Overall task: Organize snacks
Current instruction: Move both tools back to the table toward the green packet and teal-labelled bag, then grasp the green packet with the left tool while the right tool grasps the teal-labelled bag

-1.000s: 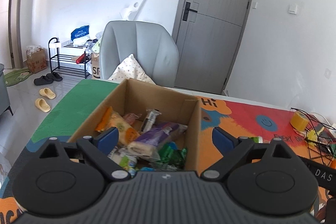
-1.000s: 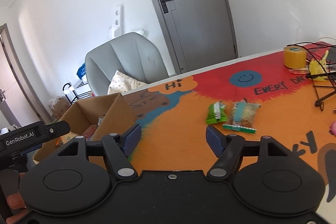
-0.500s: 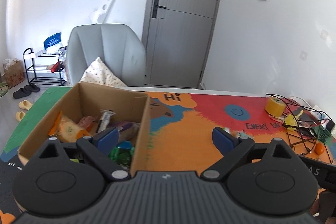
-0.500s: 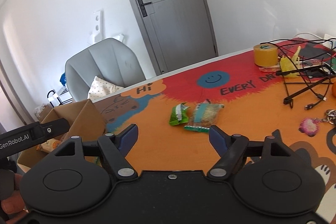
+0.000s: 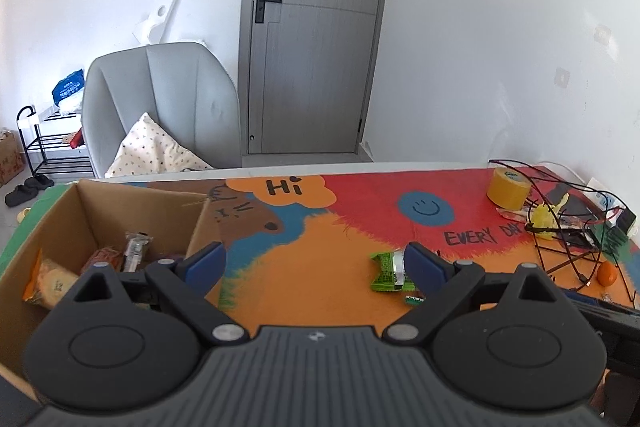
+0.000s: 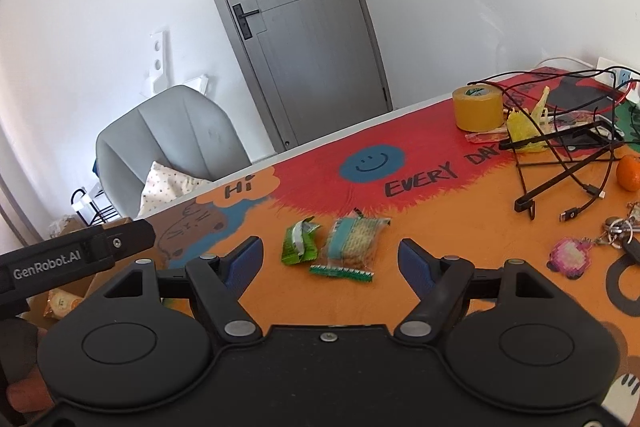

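An open cardboard box (image 5: 100,211) at the table's left end holds several wrapped snacks (image 5: 52,281). My left gripper (image 5: 314,261) hangs open and empty just right of the box, over the orange mat. A green snack packet (image 5: 384,267) lies by its right finger. In the right wrist view that green packet (image 6: 299,241) and a clear cracker packet with a teal label (image 6: 352,243) lie side by side on the mat. My right gripper (image 6: 329,251) is open and empty just short of them. The left gripper's body (image 6: 76,255) hides most of the box (image 6: 94,281).
At the table's right end are a yellow tape roll (image 6: 478,107), tangled cables with a black stand (image 6: 560,163), an orange fruit (image 6: 629,173) and a pink keychain (image 6: 570,255). A grey chair (image 5: 160,107) with a cushion stands behind the table.
The left gripper has swung right, from above the box's contents to the mat beside it. The right gripper has closed in on the two loose packets, and its jaws stand slightly wider.
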Action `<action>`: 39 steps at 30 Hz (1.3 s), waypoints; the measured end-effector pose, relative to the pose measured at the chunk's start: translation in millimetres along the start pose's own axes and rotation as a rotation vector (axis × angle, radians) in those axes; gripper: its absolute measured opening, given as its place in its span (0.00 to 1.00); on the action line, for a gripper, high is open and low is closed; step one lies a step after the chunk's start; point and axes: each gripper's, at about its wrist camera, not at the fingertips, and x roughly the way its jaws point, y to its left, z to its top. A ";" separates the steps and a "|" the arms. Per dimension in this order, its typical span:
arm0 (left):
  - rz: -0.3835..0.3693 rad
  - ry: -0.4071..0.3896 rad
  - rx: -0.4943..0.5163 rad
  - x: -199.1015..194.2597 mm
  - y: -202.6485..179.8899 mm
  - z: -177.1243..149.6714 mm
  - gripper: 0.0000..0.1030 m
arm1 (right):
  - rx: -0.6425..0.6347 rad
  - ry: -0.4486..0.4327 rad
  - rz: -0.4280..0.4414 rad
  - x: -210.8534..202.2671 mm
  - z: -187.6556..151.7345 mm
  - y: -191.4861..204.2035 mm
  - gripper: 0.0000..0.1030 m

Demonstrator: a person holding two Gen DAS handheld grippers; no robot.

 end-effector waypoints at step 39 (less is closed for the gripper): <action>-0.080 0.153 -0.133 139.6 -41.3 -20.7 0.57 | 0.118 0.113 -0.051 101.8 0.0 -47.4 0.59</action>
